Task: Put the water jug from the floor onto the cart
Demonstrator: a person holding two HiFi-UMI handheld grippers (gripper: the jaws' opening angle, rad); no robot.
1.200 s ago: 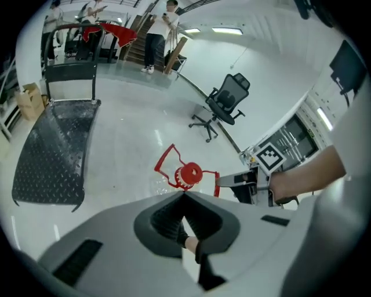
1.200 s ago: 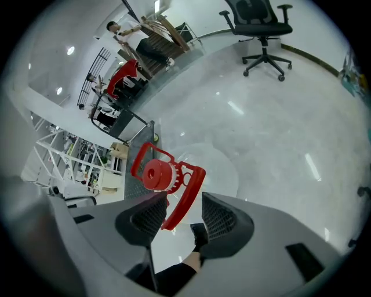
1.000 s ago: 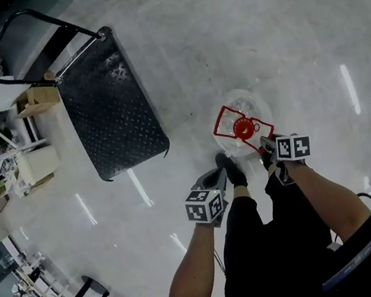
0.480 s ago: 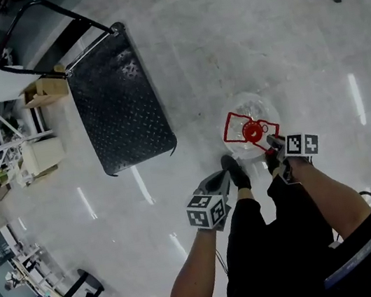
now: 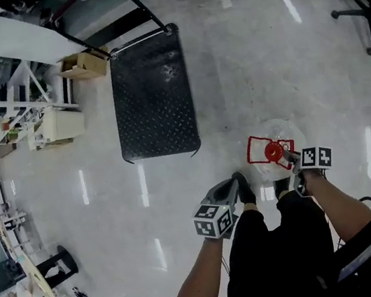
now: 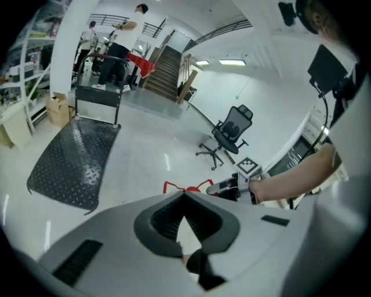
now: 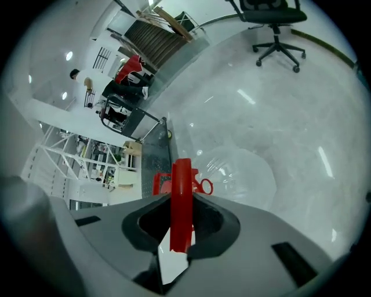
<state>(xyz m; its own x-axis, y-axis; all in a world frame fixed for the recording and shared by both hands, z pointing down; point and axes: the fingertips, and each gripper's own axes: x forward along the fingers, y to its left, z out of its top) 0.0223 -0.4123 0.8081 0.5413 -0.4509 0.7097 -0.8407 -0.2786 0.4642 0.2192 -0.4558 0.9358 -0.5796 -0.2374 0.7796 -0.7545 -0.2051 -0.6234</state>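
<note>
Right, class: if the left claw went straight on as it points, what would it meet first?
Probably the red handle of the water jug, just past its tips, though bare floor may come first.

Right gripper (image 7: 180, 235): jaws have just been closing and now clamp the upright red handle (image 7: 181, 194) of the clear water jug (image 7: 243, 174). The jug's rounded body shows just beyond the jaws, over the glossy pale floor (image 7: 284, 110). The black tread-plate cart (image 7: 154, 152) lies further off, left of the jug; an office chair (image 7: 277, 28) stands well apart at top.
</note>
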